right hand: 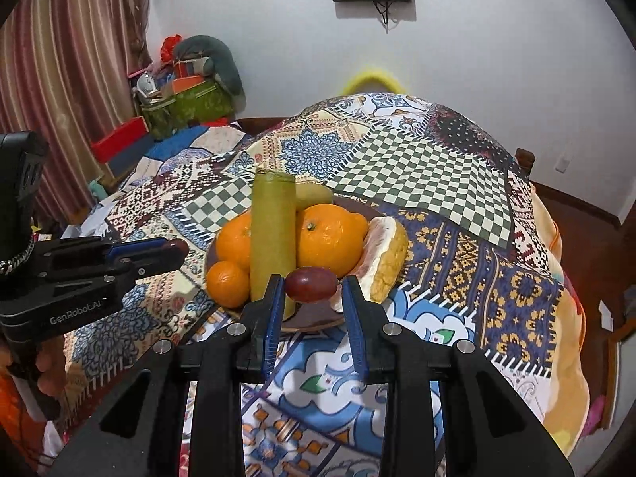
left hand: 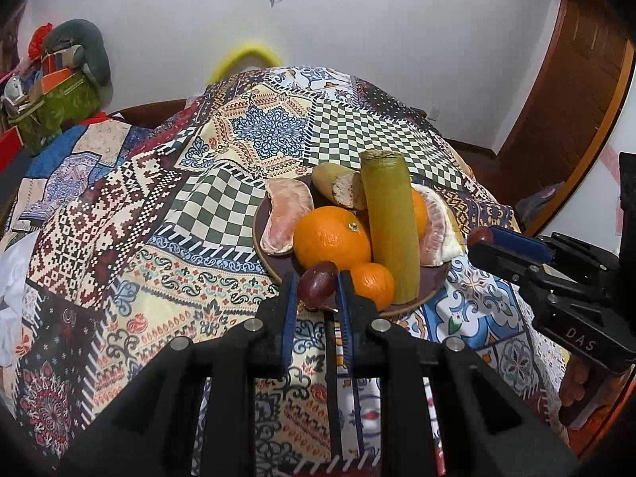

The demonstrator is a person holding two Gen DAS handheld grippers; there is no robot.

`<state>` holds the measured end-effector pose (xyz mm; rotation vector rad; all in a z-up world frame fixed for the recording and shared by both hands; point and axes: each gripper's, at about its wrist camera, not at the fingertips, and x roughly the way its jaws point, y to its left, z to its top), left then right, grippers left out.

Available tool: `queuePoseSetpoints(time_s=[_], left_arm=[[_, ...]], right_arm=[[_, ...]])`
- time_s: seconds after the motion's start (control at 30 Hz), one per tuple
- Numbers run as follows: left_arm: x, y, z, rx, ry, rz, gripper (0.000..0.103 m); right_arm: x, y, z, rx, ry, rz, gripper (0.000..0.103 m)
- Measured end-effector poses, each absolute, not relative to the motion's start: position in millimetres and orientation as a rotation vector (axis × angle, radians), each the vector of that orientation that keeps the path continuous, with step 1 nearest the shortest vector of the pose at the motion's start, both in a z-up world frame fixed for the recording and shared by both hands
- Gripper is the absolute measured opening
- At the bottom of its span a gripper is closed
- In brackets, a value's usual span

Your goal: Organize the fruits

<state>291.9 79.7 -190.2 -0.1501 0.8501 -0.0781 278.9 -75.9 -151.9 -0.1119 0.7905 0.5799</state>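
Observation:
A brown plate (left hand: pixel 431 284) on the patterned cloth holds a big orange (left hand: pixel 330 236), a small orange (left hand: pixel 371 284), a green sugarcane stalk (left hand: pixel 391 222), pomelo segments (left hand: pixel 284 214) and a mango (left hand: pixel 338 189). My left gripper (left hand: pixel 318 282) is shut on a red grape (left hand: pixel 318 280) just before the plate's near rim. My right gripper (right hand: pixel 312 284) is shut on another red grape (right hand: pixel 312 284), also at the plate's near edge. Each gripper shows in the other's view, the right gripper (left hand: pixel 479 236) and the left gripper (right hand: pixel 179 246), each with a grape at its tip.
The plate (right hand: pixel 318 324) sits on a table under a patchwork cloth (left hand: pixel 159 214). A cluttered pile with a green bag (left hand: pixel 59 107) stands at the far left. A yellow chair back (left hand: pixel 248 57) is behind the table, a wooden door (left hand: pixel 576 91) at the right.

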Motion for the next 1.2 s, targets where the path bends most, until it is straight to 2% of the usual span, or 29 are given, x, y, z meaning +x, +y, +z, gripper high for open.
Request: queuePoseSetpoints(time_s=[0.67,0.9,1.2], left_arm=[[319,80,-211,-0.168,0.9,-0.098,0.019],[319,83,-210,-0.187,0.908,-0.087,0.027],[292,82,-166,-0.174,0.807,-0.061,0.027]], right_arm=[[302,-69,-175,-0.129,0.842,0.579,0.028],[301,-71,-172,-0.126,0.839,0.578,0.033],[283,-87,-133,-0.101,0.753,0.554,0.033]])
